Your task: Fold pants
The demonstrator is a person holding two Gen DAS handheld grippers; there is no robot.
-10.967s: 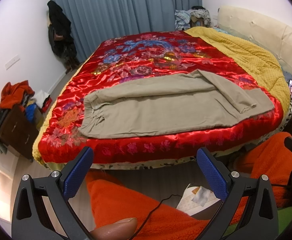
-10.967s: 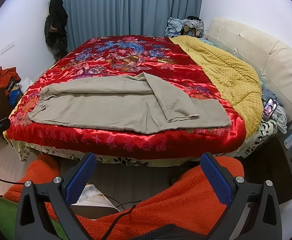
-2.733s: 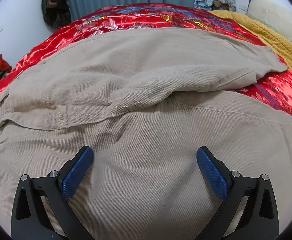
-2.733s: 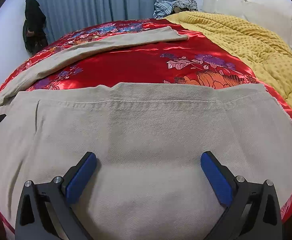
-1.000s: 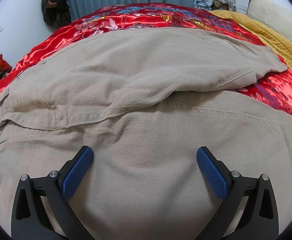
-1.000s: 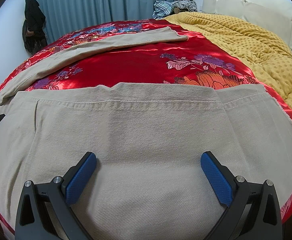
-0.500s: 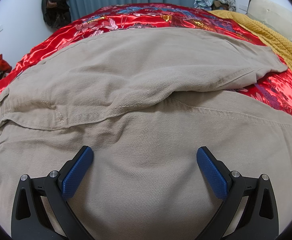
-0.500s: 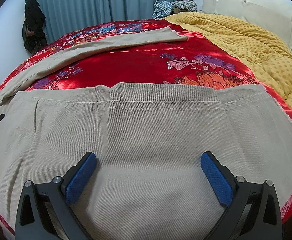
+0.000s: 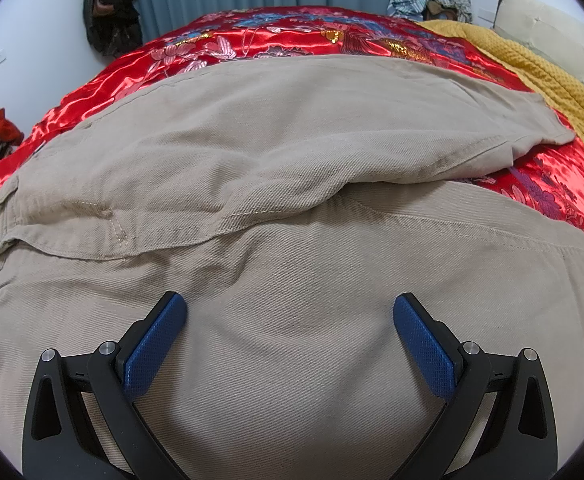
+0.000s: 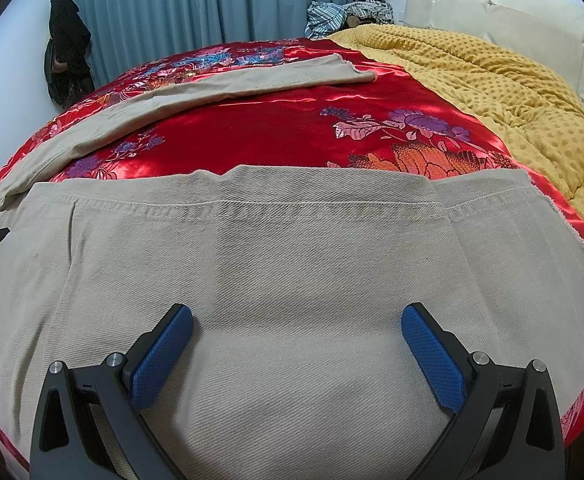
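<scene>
Red floral satin bedspread (image 10: 292, 120): carries the beige twill pants (image 9: 292, 208) along its near edge, far leg splayed. Left gripper (image 9: 289, 334) and right gripper (image 10: 296, 342), jaws wide apart, hover low (nothing clamped). Pinch both layers evenly before lifting.

The khaki pants (image 9: 292, 208) lie flat along the near edge of my bed (image 10: 275, 128). One leg (image 10: 219, 82) angles off toward its far side.
</scene>
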